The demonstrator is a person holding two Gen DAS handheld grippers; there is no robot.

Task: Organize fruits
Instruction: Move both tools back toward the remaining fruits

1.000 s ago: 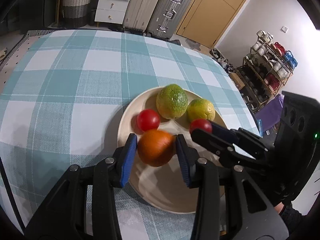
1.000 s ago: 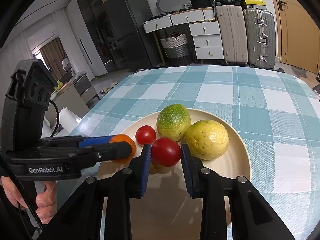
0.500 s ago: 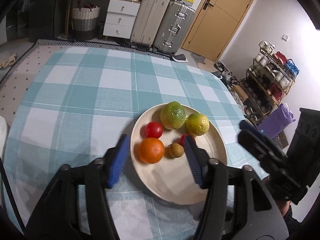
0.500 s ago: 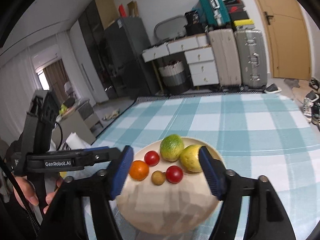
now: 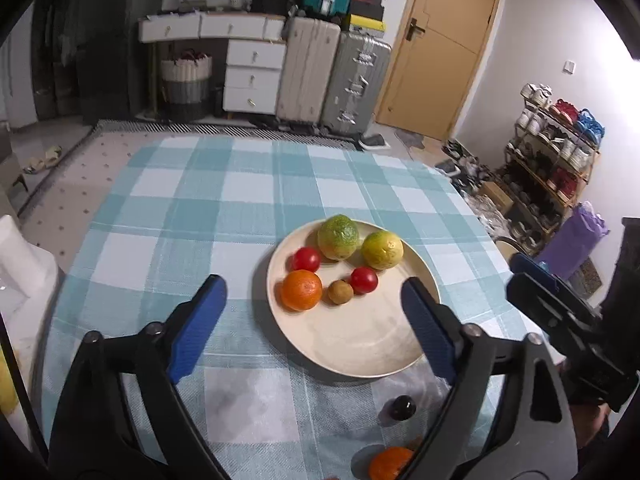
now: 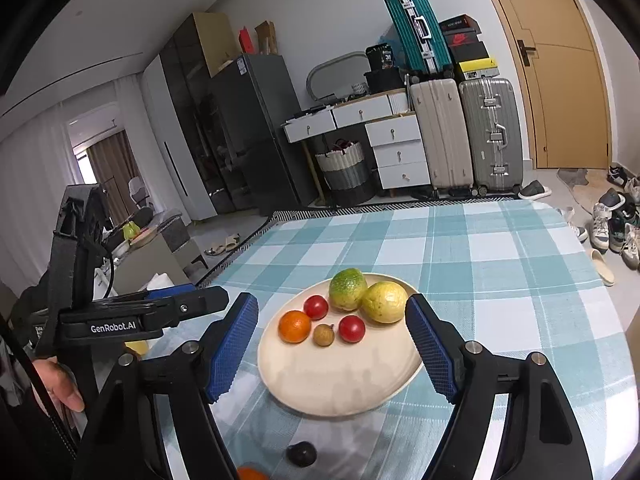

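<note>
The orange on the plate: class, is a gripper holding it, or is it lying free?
Free. The orange rests on the plate; the left gripper, jaws opening, has pads clear of it.

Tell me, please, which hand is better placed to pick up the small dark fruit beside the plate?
Probably right: the dark fruit lies between the right gripper's opening, empty fingers; in the left view it sits off-centre.

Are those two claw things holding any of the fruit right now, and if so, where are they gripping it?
Nothing is held. Both the left gripper and the right gripper are opening, nothing between the fingers; the orange and tomato lie on the plate.
</note>
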